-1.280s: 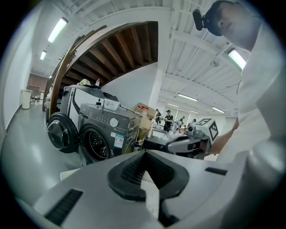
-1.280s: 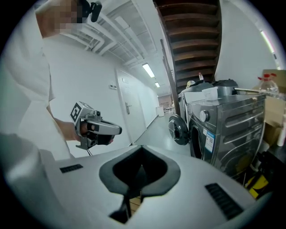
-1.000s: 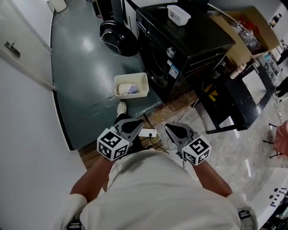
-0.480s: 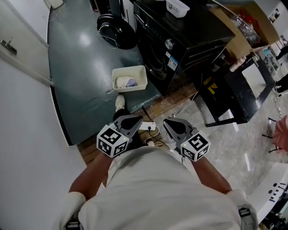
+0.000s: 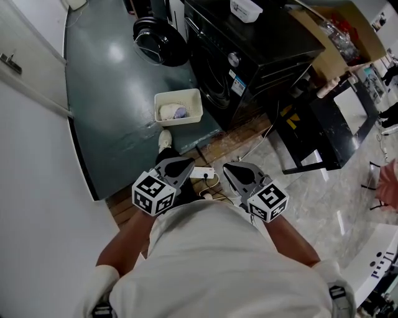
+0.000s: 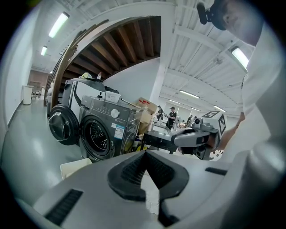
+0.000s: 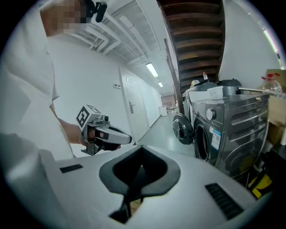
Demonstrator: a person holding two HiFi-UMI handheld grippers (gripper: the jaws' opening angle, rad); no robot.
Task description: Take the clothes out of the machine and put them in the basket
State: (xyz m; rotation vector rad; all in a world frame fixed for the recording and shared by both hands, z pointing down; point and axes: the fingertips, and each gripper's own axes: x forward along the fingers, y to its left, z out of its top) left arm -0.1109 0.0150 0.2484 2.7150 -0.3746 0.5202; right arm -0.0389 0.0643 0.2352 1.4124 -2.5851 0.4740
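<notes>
The black front-loading washing machine [image 5: 249, 56] stands far ahead with its round door [image 5: 158, 40] swung open to the left. On the green floor in front of it sits a white basket [image 5: 179, 107] holding a few light clothes. Both grippers are held close to my torso, well short of the machine. My left gripper [image 5: 185, 164] is shut and empty, and my right gripper [image 5: 231, 170] is the same. The left gripper view shows the machine [image 6: 105, 129], its door [image 6: 62, 125], a basket corner [image 6: 73, 166] and the right gripper [image 6: 196, 136]. The right gripper view shows the left gripper [image 7: 107, 134] and the machine [image 7: 228, 129].
A white power strip [image 5: 202, 172] with cables lies on the wooden floor strip just past the grippers. A shoe [image 5: 165, 140] is near the basket. A black stand [image 5: 323, 133] and a cardboard box [image 5: 336, 37] are right of the machine. A small white tub [image 5: 245, 9] rests on top.
The head view has shifted slightly, so machine and basket sit a little higher in the picture. Both grippers stay shut and almost still by my torso.
</notes>
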